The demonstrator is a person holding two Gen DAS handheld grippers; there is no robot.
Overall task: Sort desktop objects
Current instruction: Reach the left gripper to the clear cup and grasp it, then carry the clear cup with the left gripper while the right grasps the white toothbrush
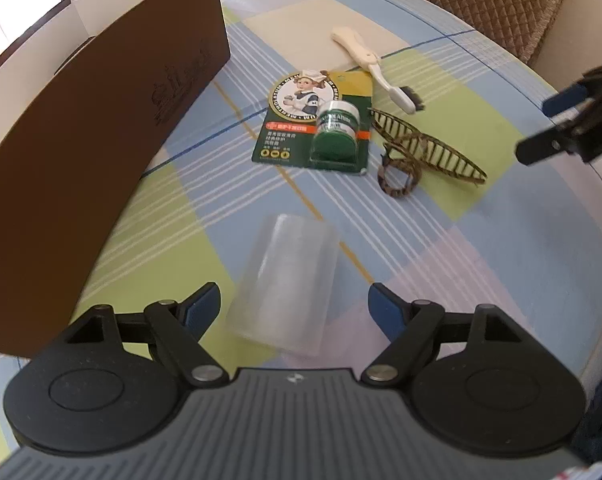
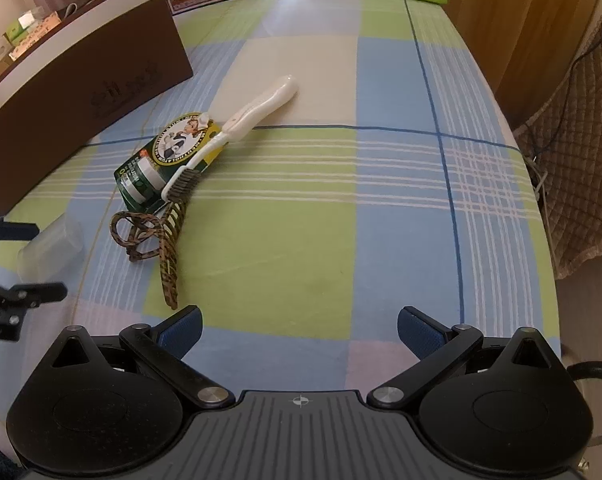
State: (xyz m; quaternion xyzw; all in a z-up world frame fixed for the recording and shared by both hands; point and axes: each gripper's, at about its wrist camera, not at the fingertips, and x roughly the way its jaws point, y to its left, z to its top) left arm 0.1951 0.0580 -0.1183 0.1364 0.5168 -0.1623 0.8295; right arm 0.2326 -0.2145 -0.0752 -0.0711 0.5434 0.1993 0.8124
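We see, L to R: brown box (image 1: 101, 152) at table's left; L gripper (image 1: 293, 308), jaws spread, w/ clear plastic cup (image 1: 287, 288) lying on its side between them, pads not touching it. Then green blister pack (image 1: 321, 120), white brush (image 1: 377, 68), leopard hair clip (image 1: 421, 148). R gripper (image 2: 300, 330): jaws spread, empty, over checked tablecloth (image 2: 381, 220).

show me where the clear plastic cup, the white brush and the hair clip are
clear plastic cup (image 1: 287, 284): left wrist view, its side wall.
white brush (image 2: 261, 106): right wrist view, its handle.
hair clip (image 1: 433, 146): left wrist view, its teeth.
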